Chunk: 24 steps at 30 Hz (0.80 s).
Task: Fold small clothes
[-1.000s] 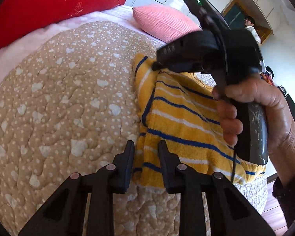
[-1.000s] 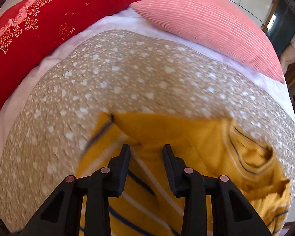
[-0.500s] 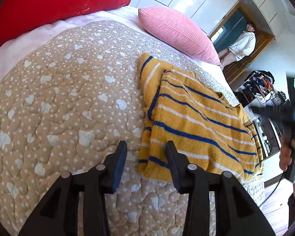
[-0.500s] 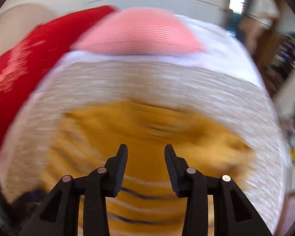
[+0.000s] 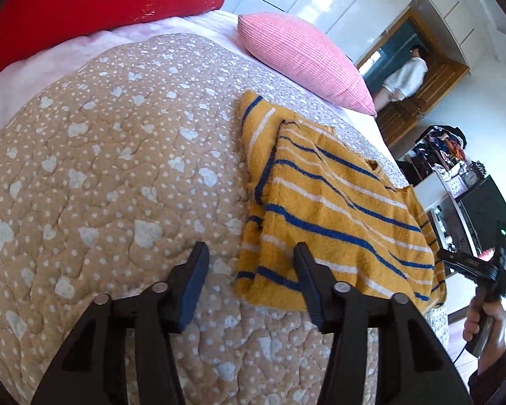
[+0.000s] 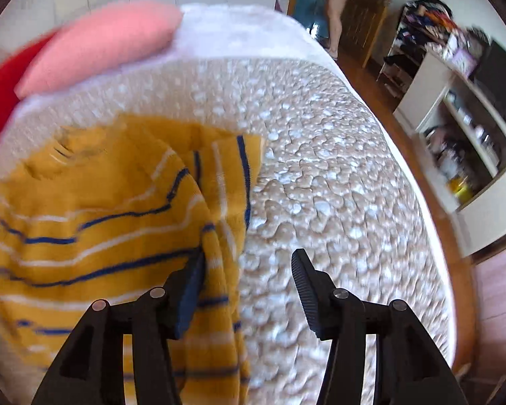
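A red pillow (image 5: 94,10) sits at ten o'clock and a pink pillow (image 5: 303,64) at one o'clock on the quilt (image 5: 101,168). The left gripper (image 5: 251,281) hovers with fingers spread, empty, framing the near corner of the folded striped top (image 5: 324,209), which lies at three o'clock. The right gripper (image 6: 248,285), fingers spread and empty, hangs over the top's edge.

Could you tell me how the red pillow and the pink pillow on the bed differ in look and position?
The red pillow is deep red with a small pale floral print; the pink pillow is plain light pink with a ribbed texture. In the left wrist view the red pillow looks larger and runs out of frame at the left, while the pink pillow shows whole, nearer the striped yellow garment. Both lie at the far end of the bed, beyond the quilt.
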Available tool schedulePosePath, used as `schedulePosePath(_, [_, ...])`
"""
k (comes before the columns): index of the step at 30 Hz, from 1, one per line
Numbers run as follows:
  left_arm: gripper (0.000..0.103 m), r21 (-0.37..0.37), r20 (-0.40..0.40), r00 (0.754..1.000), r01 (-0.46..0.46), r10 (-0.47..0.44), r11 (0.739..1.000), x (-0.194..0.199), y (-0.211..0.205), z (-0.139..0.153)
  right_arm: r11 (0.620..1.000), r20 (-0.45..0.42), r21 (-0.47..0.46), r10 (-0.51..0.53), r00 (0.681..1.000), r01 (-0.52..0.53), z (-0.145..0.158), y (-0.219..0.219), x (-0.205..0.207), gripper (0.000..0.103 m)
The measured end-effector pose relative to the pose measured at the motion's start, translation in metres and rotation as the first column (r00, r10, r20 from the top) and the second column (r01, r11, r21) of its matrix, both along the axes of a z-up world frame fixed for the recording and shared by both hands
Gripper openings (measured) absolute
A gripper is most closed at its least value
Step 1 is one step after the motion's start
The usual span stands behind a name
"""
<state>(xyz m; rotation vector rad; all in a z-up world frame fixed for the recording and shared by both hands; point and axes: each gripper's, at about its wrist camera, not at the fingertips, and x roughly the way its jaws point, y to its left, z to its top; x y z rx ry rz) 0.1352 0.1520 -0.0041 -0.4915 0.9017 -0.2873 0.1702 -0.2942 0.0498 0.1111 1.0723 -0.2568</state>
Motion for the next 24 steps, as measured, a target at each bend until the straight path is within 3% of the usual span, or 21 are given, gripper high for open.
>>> schedulePosePath(1, [0.064, -0.008, 0.004, 1.000, 0.014, -0.014, 1.000, 0.001, -0.001, 0.001, 0.999, 0.021, 0.034, -0.010, 1.000, 0.009, 0.006, -0.002, -0.009, 0.058])
schedulePosePath(3, [0.084, -0.025, 0.009, 0.999, 0.054, -0.054, 0.998, 0.007, -0.006, 0.003, 0.992, 0.061, 0.124, -0.020, 0.998, 0.012, 0.012, -0.009, -0.032, 0.065])
schedulePosePath(6, [0.086, -0.032, 0.004, 0.995, 0.102, -0.102, 0.994, 0.016, -0.017, 0.005, 0.967, 0.092, 0.253, -0.042, 0.995, 0.017, 0.008, -0.014, -0.056, 0.072])
schedulePosePath(7, [0.080, -0.040, -0.002, 0.994, 0.113, -0.114, 0.993, 0.018, -0.019, 0.005, 0.960, 0.089, 0.280, -0.051, 0.995, 0.024, 0.000, -0.014, -0.061, 0.072])
schedulePosePath(9, [0.014, -0.036, -0.036, 0.993, 0.114, -0.115, 0.993, 0.021, -0.019, 0.004, 0.959, 0.046, 0.280, -0.045, 0.998, 0.030, -0.021, -0.003, -0.062, 0.066])
schedulePosePath(10, [0.011, -0.036, -0.045, 0.993, 0.105, -0.107, 0.994, 0.022, -0.015, 0.003, 0.959, 0.014, 0.283, -0.024, 1.000, 0.019, -0.032, 0.004, -0.060, 0.054])
schedulePosePath(11, [0.011, -0.057, -0.045, 0.994, 0.095, -0.097, 0.994, 0.022, -0.010, 0.003, 0.954, -0.013, 0.298, 0.009, 1.000, -0.005, -0.040, 0.011, -0.058, 0.032])
schedulePosePath(12, [0.009, -0.088, -0.049, 0.996, 0.072, -0.076, 0.994, 0.022, -0.002, 0.003, 0.960, -0.019, 0.281, 0.017, 1.000, -0.011, -0.039, 0.015, -0.060, 0.027])
schedulePosePath(15, [0.009, -0.086, -0.036, 0.999, 0.021, -0.024, 0.996, 0.018, 0.013, 0.008, 0.971, -0.023, 0.239, -0.022, 0.999, 0.027, -0.027, 0.008, -0.055, 0.016])
schedulePosePath(17, [0.009, -0.071, -0.023, 1.000, 0.001, -0.002, 0.997, 0.015, 0.019, 0.011, 0.984, -0.040, 0.152, -0.088, 0.995, 0.093, -0.021, -0.002, -0.051, 0.016])
schedulePosePath(20, [0.010, -0.049, -0.012, 0.999, -0.037, 0.036, 0.998, 0.009, 0.027, 0.013, 0.986, -0.042, 0.121, -0.113, 0.993, 0.118, -0.013, -0.001, -0.058, 0.031])
schedulePosePath(24, [0.034, -0.061, -0.013, 0.998, -0.064, 0.063, 0.996, 0.009, 0.033, 0.011, 0.986, 0.011, 0.094, -0.140, 0.990, 0.139, 0.000, 0.008, -0.086, 0.048])
